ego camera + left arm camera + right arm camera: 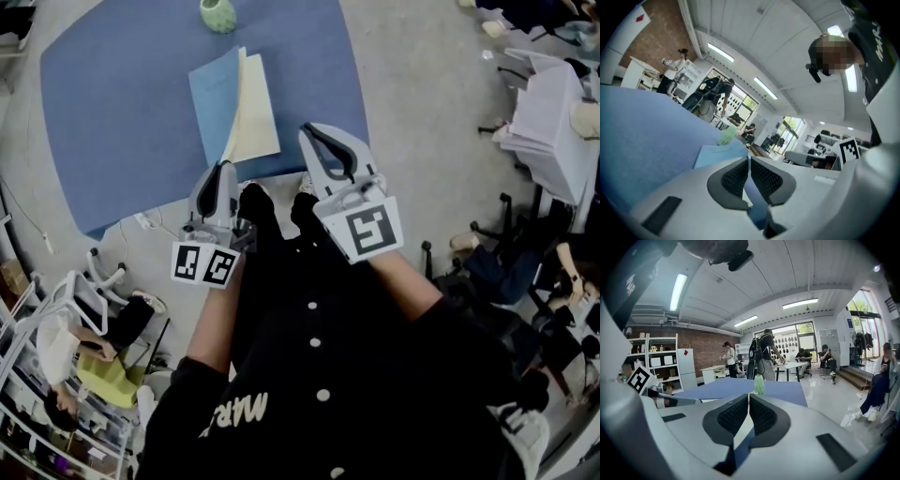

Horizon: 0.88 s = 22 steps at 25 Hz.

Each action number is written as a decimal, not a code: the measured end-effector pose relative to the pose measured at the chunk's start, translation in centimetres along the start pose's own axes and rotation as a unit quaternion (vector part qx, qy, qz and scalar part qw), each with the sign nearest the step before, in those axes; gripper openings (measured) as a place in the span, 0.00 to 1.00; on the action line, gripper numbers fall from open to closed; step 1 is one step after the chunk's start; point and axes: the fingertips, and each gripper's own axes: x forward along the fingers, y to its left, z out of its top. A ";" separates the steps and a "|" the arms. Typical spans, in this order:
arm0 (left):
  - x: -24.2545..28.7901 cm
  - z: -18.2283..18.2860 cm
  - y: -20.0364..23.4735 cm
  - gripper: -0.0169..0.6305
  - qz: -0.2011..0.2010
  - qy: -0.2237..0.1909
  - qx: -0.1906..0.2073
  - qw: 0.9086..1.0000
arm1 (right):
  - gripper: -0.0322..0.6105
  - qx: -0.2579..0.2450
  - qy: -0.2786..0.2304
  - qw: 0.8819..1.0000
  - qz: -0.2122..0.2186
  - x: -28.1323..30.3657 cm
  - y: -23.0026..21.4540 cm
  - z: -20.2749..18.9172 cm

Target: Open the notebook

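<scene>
The notebook [234, 108] lies on the blue table [122, 112] near its front edge. Its light blue cover [214, 98] is turned to the left, and a cream page [258, 117] shows on the right. My left gripper [224, 169] is shut and empty, held just in front of the table edge, below the notebook. My right gripper [315, 131] is also shut and empty, right of the notebook's lower corner. In the left gripper view the shut jaws [749, 159] point over the blue cover [719, 152]. The right gripper [748, 397] points level across the table.
A green vase [217, 14] stands on the table beyond the notebook and also shows ahead as the vase [759, 384] in the right gripper view. People sit and stand around the room. A white desk with papers [553, 122] stands at the right and shelving [37, 375] at the lower left.
</scene>
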 end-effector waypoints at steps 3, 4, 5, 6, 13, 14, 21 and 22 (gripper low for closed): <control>-1.8 2.1 1.2 0.06 0.023 -0.041 -0.031 0.998 | 0.06 -0.006 0.000 1.000 0.007 0.4 0.5 0.5; -2.4 2.7 1.8 0.06 0.031 -0.052 -0.037 0.997 | 0.06 -0.007 0.000 1.000 0.009 0.6 0.7 0.5; -3.1 3.3 2.4 0.06 0.039 -0.061 -0.042 0.996 | 0.06 -0.008 0.002 1.000 0.010 0.8 1.0 0.6; -3.8 3.8 3.2 0.06 0.048 -0.068 -0.046 0.995 | 0.06 -0.008 0.004 1.000 0.012 1.2 1.4 0.5; -7.2 5.9 8.8 0.06 0.105 -0.107 -0.086 0.985 | 0.07 -0.005 0.011 1.000 0.020 3.6 3.2 0.2; -7.7 6.1 9.7 0.06 0.114 -0.114 -0.100 0.982 | 0.07 -0.005 0.011 1.000 0.020 3.8 3.4 0.2; -9.6 6.8 16.4 0.06 0.146 -0.130 -0.161 0.967 | 0.07 -0.009 0.017 1.000 0.023 6.9 5.7 -0.1; -9.7 6.7 17.2 0.06 0.151 -0.126 -0.165 0.967 | 0.07 -0.009 0.019 1.000 0.022 7.2 5.8 -0.2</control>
